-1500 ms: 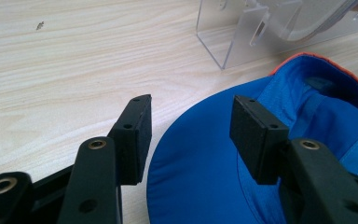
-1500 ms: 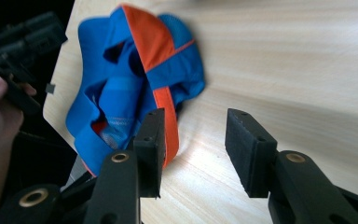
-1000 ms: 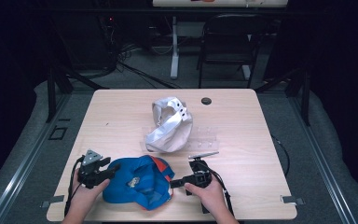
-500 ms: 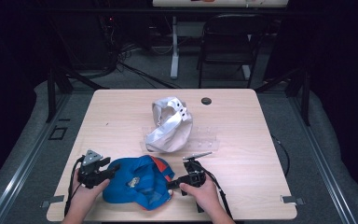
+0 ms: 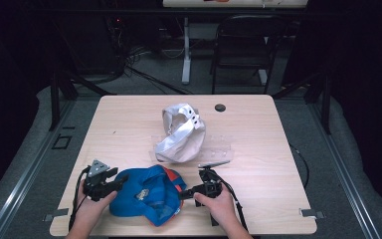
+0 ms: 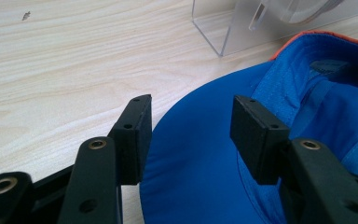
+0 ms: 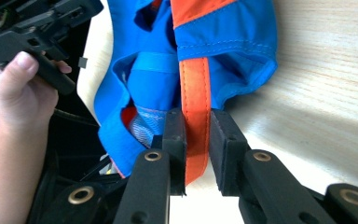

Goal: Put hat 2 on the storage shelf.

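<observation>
While the high view just shows the blue cap (image 5: 146, 195) lying upside down at the near edge of the surface (image 5: 278, 149), brim toward the left, the right claw (image 7: 196, 140) view reveals its jaws pinching the cap's orange strap (image 7: 195, 93). Left claw (image 6: 190, 128) is spread wide around the brim. Can't read any label.

A pale wood table (image 5: 129, 129) sits mid-frame. On it: a white cap (image 5: 181, 132) at centre on a clear stand (image 5: 221, 149), a blue cap (image 5: 144, 194) at lower centre, a small black disc (image 5: 220, 107) toward the upper right.
</observation>
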Action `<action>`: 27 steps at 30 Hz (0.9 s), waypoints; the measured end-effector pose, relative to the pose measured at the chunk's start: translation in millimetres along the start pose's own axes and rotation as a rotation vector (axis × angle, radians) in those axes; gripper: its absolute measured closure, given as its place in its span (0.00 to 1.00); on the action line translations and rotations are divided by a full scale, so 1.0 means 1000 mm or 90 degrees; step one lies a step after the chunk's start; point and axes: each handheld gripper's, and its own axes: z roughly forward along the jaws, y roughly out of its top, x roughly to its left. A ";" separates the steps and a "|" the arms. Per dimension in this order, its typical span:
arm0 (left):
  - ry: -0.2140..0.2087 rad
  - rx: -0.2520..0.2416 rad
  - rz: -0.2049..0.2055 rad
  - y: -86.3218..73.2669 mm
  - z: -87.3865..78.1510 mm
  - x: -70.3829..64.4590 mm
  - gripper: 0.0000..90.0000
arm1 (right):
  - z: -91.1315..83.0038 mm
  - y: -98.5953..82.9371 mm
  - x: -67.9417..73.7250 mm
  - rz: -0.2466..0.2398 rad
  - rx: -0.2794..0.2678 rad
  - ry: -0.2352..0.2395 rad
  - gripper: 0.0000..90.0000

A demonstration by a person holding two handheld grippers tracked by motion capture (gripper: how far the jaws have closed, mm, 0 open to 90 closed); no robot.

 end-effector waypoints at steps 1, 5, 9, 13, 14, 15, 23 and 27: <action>0.000 -0.001 -0.002 0.000 0.000 0.000 0.55 | -0.001 0.000 0.001 0.002 -0.002 0.001 0.86; 0.000 -0.001 0.000 0.000 0.000 0.000 0.55 | -0.005 0.000 0.007 0.001 -0.001 -0.001 0.86; 0.000 -0.001 -0.002 0.000 0.000 0.000 0.55 | -0.013 0.002 0.013 -0.007 -0.008 0.004 0.86; 0.000 0.004 0.000 0.000 -0.001 0.000 0.55 | -0.023 0.005 0.018 0.002 -0.001 0.009 0.86; 0.000 0.001 0.000 0.000 -0.001 0.000 0.55 | -0.025 0.006 0.018 -0.001 -0.003 0.016 0.86; 0.000 -0.001 -0.001 0.000 -0.001 0.000 0.55 | -0.028 0.007 0.019 -0.003 0.001 0.012 0.86; 0.000 0.002 -0.002 0.000 -0.001 0.001 0.55 | -0.048 0.014 0.026 0.015 -0.006 0.019 0.86; 0.001 0.001 -0.002 0.000 -0.001 0.001 0.55 | -0.059 0.017 0.027 0.014 -0.004 0.014 0.86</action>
